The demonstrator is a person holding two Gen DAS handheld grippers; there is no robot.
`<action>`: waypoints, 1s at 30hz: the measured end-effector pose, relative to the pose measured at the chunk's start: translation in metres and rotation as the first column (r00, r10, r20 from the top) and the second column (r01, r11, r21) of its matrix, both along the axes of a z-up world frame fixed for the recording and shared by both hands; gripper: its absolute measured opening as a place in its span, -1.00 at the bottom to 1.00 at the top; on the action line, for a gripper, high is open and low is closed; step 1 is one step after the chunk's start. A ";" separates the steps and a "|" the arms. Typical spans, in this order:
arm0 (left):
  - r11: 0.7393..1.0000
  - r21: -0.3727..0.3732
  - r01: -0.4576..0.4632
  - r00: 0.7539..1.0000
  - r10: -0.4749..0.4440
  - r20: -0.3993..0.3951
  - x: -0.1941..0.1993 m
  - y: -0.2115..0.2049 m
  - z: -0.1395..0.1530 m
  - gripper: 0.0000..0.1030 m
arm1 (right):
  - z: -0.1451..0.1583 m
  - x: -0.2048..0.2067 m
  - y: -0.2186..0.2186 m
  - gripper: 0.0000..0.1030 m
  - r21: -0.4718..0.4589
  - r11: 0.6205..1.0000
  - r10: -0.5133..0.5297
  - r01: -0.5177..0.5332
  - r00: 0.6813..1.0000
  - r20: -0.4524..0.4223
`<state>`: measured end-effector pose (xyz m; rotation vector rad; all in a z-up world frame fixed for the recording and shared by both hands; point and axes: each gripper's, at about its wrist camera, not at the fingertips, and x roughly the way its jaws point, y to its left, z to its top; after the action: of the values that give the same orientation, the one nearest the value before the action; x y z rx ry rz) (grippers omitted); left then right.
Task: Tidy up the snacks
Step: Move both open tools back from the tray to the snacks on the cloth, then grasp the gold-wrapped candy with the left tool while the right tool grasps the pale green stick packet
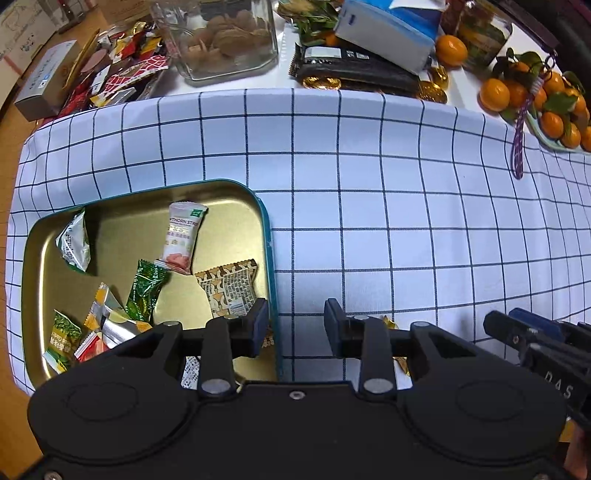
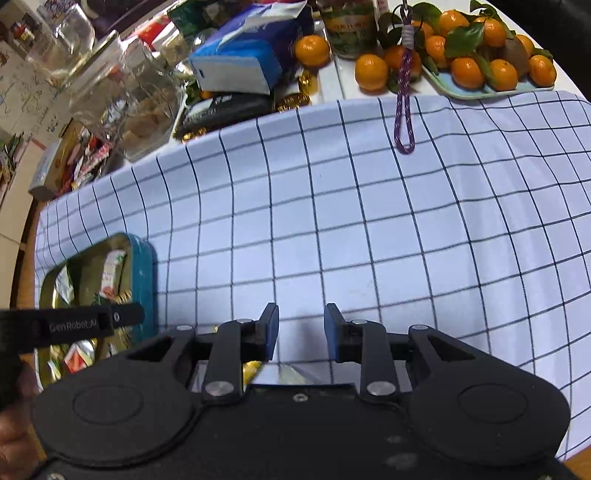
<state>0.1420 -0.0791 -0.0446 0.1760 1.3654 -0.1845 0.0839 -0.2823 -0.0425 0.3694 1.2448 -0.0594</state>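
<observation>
A teal tin with a gold inside (image 1: 110, 229) lies on the checked cloth at the left. It holds several wrapped snacks: a pink-and-white hawthorn strip (image 1: 181, 238), a green candy (image 1: 144, 290), a brown patterned packet (image 1: 229, 291) and a white-green pouch (image 1: 74, 243). My left gripper (image 1: 296, 326) is open and empty, straddling the tin's right rim. A gold wrapper (image 1: 389, 325) peeks out under its right finger. My right gripper (image 2: 301, 330) is open and empty over bare cloth, right of the tin (image 2: 142, 280). A gold wrapper (image 2: 253, 369) lies under it.
Along the cloth's far edge stand a glass jar of biscuits (image 1: 221, 40), a pile of loose snacks (image 1: 110, 70), a blue tissue pack (image 1: 388, 33), gold coins (image 1: 321, 82), a purple cord (image 2: 404, 96) and a tray of tangerines (image 2: 487, 62). The right gripper shows at the lower right (image 1: 535, 347).
</observation>
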 end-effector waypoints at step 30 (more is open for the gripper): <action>0.999 -0.027 0.036 0.996 -0.038 -0.077 -0.014 -0.041 -0.043 -0.22 | -0.008 -0.025 -0.009 -0.43 -0.036 0.991 0.130 -0.130 0.992 -0.007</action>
<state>0.1276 -0.1205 -0.0879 0.1746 1.4373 -0.2418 0.0586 -0.2916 -0.0510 0.2565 1.2680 0.0288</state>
